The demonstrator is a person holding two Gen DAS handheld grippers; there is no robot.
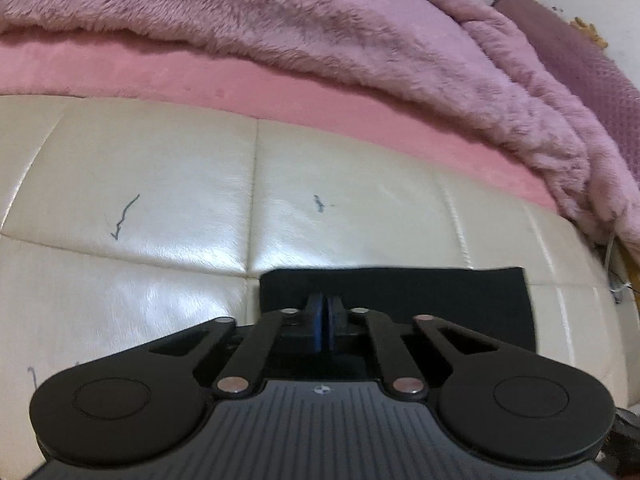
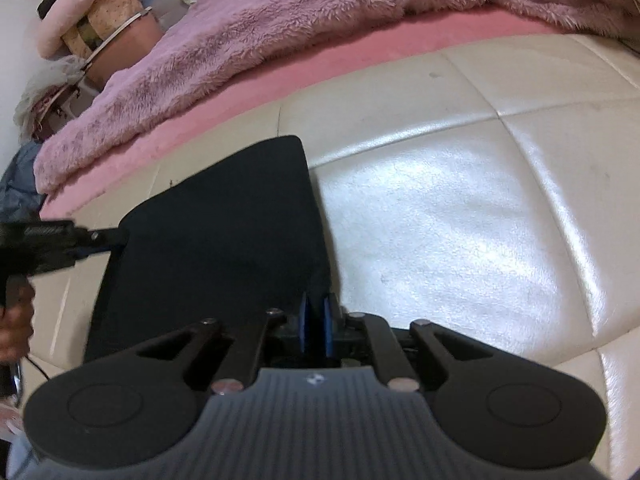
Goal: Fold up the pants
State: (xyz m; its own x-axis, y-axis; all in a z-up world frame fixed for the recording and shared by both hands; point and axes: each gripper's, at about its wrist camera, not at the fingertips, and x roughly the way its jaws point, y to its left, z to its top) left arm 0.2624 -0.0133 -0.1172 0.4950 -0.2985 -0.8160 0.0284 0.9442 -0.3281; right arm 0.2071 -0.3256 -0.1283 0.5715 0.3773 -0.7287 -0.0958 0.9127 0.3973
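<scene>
The black pants (image 2: 216,236) lie flat as a dark panel on the cream leather surface (image 2: 460,208). My right gripper (image 2: 316,300) is shut on the near right edge of the pants. My left gripper (image 1: 324,300) is shut on a corner of the pants (image 1: 440,300), which stretch to its right in the left wrist view. In the right wrist view the left gripper (image 2: 116,236) comes in from the left and pinches the pants' left edge.
A fluffy pink blanket (image 1: 320,28) and a pink sheet (image 1: 240,80) lie beyond the cream surface. Pillows and clutter (image 2: 92,28) sit at the far left in the right wrist view. A mauve cushion (image 1: 580,52) lies at the far right in the left wrist view.
</scene>
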